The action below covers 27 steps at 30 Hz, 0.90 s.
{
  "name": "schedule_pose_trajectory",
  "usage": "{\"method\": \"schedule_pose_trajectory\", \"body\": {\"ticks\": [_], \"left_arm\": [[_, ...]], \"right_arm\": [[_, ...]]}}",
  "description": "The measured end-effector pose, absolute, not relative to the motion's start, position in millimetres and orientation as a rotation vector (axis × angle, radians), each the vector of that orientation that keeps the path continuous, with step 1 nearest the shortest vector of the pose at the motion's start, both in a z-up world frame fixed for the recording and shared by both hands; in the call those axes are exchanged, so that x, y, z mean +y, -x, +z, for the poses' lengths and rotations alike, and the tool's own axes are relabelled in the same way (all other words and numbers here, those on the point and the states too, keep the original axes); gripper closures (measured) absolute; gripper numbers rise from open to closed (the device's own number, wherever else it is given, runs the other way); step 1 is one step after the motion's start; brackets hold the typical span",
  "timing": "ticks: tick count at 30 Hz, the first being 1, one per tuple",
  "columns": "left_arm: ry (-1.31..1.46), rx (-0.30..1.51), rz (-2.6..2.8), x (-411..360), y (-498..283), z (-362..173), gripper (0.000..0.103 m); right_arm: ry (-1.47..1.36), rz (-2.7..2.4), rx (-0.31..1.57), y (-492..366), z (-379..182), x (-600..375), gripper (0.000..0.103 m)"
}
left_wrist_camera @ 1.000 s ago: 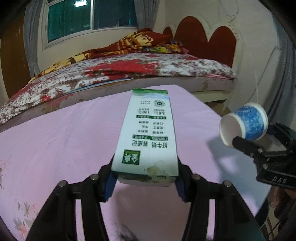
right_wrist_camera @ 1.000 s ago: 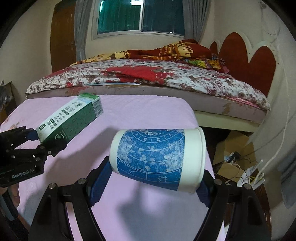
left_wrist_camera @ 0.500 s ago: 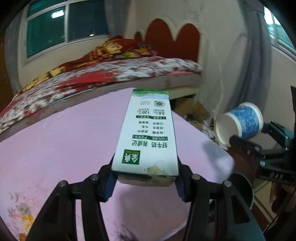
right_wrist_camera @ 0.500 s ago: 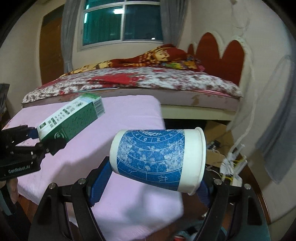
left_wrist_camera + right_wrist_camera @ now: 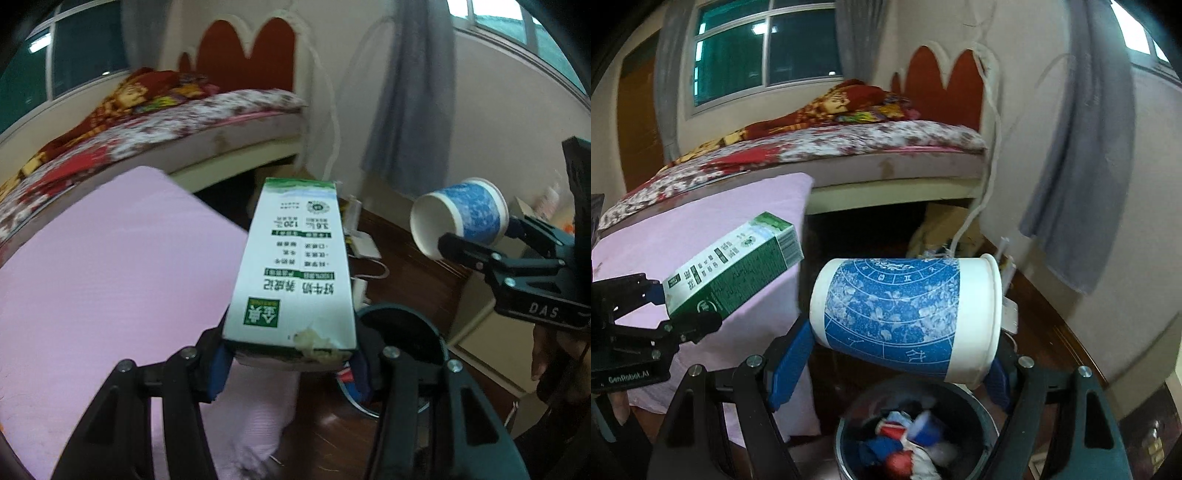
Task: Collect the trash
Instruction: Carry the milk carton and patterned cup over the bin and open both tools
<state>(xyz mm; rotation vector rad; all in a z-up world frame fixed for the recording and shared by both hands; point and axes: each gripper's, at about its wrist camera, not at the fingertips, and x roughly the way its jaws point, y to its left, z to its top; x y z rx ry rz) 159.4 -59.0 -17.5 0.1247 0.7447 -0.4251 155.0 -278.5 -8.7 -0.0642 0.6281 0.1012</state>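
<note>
My left gripper [image 5: 290,363] is shut on a green and white milk carton [image 5: 293,266] and holds it in the air past the pink table's corner; the carton also shows in the right wrist view [image 5: 731,273]. My right gripper [image 5: 886,363] is shut on a blue and white paper cup [image 5: 908,317], held on its side; the cup shows in the left wrist view too [image 5: 461,218]. A dark round trash bin [image 5: 916,435] with several pieces of trash inside stands on the floor right below the cup. Its rim [image 5: 402,314] shows beside the carton.
The pink-covered table [image 5: 92,280] lies to the left, its corner [image 5: 798,184] close to the bin. A bed with a floral cover [image 5: 849,144] stands behind. White cables and a power strip [image 5: 362,247] lie on the dark wooden floor. A grey curtain [image 5: 1078,166] hangs at right.
Both grippers have swung right, off the pink table and over the floor, each still holding its item. The trash bin has come into view below the cup and beside the carton.
</note>
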Motion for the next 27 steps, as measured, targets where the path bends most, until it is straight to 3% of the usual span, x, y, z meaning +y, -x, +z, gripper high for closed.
{"method": "schedule_pose_trajectory", "body": {"ticks": [13, 27], "left_arm": [[-0.207, 0.831, -0.582, -127.4, -141.6, -49.8, 0.049], [-0.23, 1.04, -0.661, -166.9, -152.4, -131.0, 0.048]], "right_arm": [[0.062, 0.045, 0.715, -115.2, -57.2, -342.0, 0.021], [0.075, 0.109, 0.908, -122.1, -151.3, -367.4, 0.021]]}}
